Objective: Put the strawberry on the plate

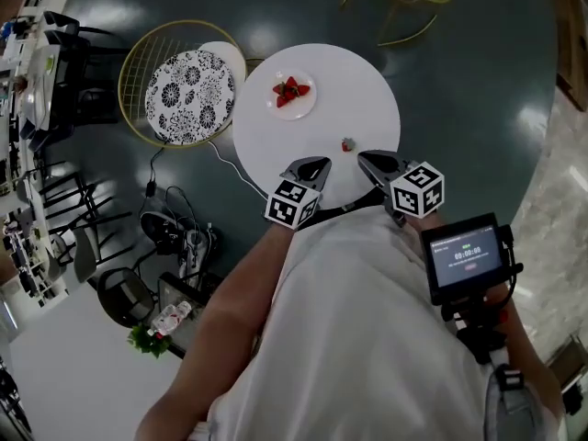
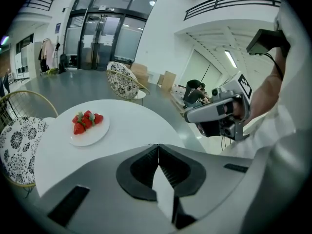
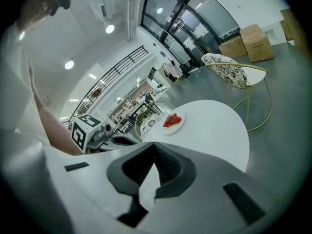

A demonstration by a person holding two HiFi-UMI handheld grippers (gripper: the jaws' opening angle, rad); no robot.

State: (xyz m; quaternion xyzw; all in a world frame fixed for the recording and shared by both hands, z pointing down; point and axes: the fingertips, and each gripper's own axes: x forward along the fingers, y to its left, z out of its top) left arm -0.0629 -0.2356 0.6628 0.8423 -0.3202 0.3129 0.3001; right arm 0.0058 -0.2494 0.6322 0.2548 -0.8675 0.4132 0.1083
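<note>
"So, where's the loose strawberry (image 1: 347, 144)?"
"Just beyond my tips, near the table's (image 1: 367, 90) near edge, between both grippers. I'd say it's a touch closer to my right gripper (image 1: 367, 160) than my left gripper (image 1: 318, 163). It's too small to read its long axis."
"Fingers?"
"Both pairs are pressed together, holding nothing. The plate (image 1: 294, 114) sits farther off, to the left, carrying several berries (image 1: 290, 90)."

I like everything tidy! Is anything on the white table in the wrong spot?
Yes. One strawberry lies alone on the bare table, apart from the plate where the other strawberries are piled. Nothing looks spilled or broken.
</note>
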